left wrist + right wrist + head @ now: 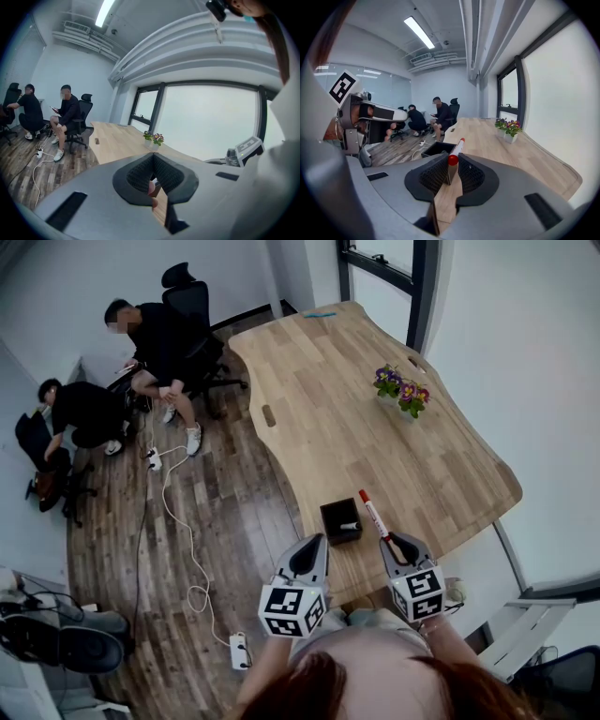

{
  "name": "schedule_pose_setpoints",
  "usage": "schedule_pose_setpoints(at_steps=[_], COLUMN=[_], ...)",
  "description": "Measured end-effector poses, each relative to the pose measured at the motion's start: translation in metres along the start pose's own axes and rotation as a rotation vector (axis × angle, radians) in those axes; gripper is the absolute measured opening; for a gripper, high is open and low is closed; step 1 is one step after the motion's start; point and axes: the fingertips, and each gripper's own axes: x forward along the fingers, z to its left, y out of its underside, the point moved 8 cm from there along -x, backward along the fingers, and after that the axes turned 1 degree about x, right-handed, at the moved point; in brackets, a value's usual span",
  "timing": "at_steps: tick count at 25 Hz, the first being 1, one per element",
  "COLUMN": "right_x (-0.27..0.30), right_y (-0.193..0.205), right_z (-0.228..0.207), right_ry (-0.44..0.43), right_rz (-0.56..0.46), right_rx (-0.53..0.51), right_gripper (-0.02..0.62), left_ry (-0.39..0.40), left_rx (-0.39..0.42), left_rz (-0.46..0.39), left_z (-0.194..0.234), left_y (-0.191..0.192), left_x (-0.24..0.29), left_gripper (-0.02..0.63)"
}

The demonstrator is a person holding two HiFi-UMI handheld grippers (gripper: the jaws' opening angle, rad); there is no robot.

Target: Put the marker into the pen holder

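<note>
A white marker [373, 514] with a red cap sticks forward out of my right gripper [394, 547], which is shut on its rear end. In the right gripper view the marker [454, 151] lies between the jaws of the right gripper [451, 169] and points at the black square pen holder [437, 149]. The pen holder [340, 519] stands near the table's front edge, just left of the marker's tip, with a small white object inside. My left gripper [312, 547] hangs just in front of the holder, off the table edge. Seen from its own camera, the left gripper [153, 160] has its jaws together and holds nothing.
A pot of purple flowers [401, 390] stands at the right middle of the wooden table [319, 399]. Two people [155, 343] sit on office chairs at the far left. A white cable and power strip [239, 651] lie on the wood floor.
</note>
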Motion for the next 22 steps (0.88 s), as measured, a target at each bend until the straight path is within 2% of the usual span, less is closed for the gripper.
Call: schedule_pose_setpoints(at_steps=[22], right_x=[-0.005], right_y=[-0.018], right_z=[0.022], right_ry=[-0.128], right_rz=[-0.011], right_rx=[-0.032], right_gripper=[0.058], left_ry=[-0.036], left_rx=[-0.008], left_rz=[-0.004], left_z=[0.002], left_y=[0.001], left_x=[-0.009], left_gripper=[0.002])
